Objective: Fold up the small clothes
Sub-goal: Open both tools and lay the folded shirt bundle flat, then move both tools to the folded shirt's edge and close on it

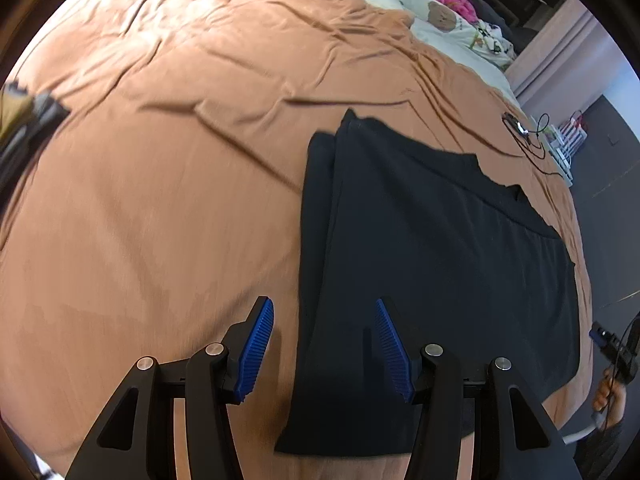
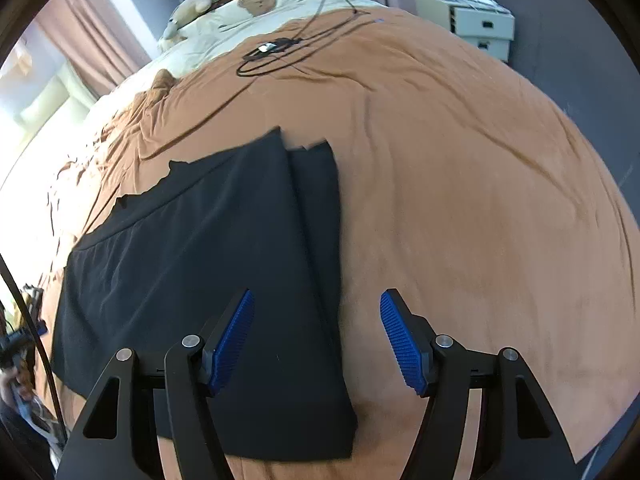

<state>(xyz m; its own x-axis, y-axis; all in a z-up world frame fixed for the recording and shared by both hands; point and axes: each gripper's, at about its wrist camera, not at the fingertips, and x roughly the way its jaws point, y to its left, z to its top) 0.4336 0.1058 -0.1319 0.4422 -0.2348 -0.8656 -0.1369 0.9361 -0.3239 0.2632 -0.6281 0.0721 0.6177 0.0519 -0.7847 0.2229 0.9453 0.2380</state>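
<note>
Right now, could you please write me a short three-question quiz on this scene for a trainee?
1. True or false: the left gripper is clamped on the black garment.
2. What does the black garment lie on? A) a wooden table B) an orange-brown bedsheet C) a grey carpet
3. Fill in: in the right wrist view, the right gripper hovers over the garment's ____ edge.

Key
1. False: both grippers are open, with nothing pinched.
2. B
3. Right: one blue finger is over cloth, the other over sheet.
</note>
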